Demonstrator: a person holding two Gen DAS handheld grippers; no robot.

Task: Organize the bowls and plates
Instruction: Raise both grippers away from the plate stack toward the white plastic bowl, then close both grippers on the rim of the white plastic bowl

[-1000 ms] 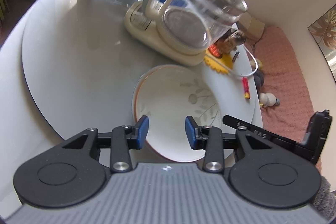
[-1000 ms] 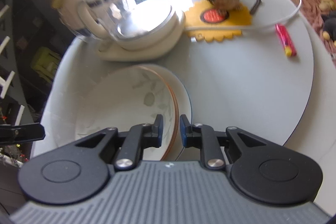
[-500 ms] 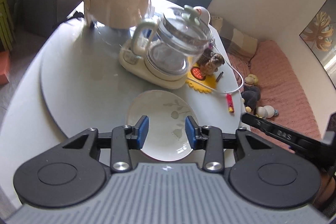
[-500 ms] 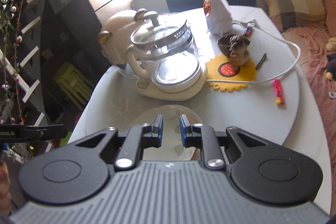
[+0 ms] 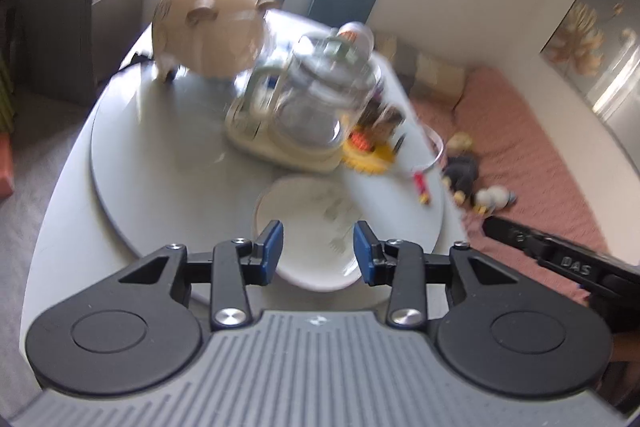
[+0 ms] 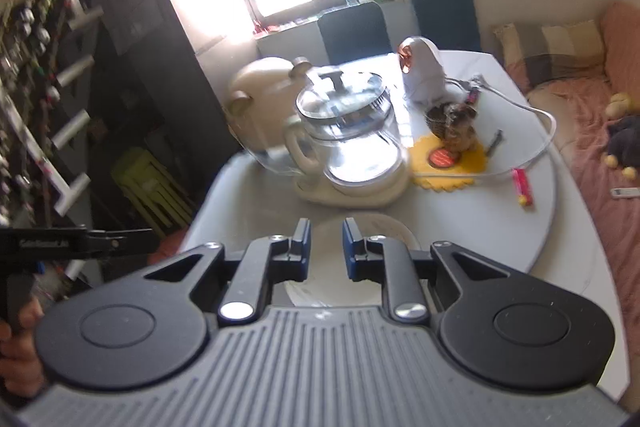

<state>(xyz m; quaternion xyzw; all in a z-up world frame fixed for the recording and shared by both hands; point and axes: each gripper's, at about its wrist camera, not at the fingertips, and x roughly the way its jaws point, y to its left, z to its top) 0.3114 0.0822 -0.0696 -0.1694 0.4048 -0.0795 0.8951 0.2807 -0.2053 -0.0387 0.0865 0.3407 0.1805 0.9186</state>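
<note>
Glazed white ceramic, the bowl (image 5: 308,227) near the surface's (image 5: 160,163) front edge looks stiff, slick and breakable, so I'd pinch its thin rim with my left tongs (image 5: 316,247), spread empty like my right tongs (image 6: 325,249).

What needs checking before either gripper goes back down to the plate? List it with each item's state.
1. Left gripper empty, jaws apart: ok.
2. Right gripper empty, jaws narrowly apart: ok.
3. Plate lies flat on the round tray, free of both grippers: ok.
4. Plate rim clear of the glass kettle and its base: ok, a gap shows in the left wrist view.
5. Whether one plate or a stack lies there: cannot tell, the picture is blurred and the right wrist view hides most of it.
6. Red stick and white cable off to the right, away from the plate: ok.
</note>
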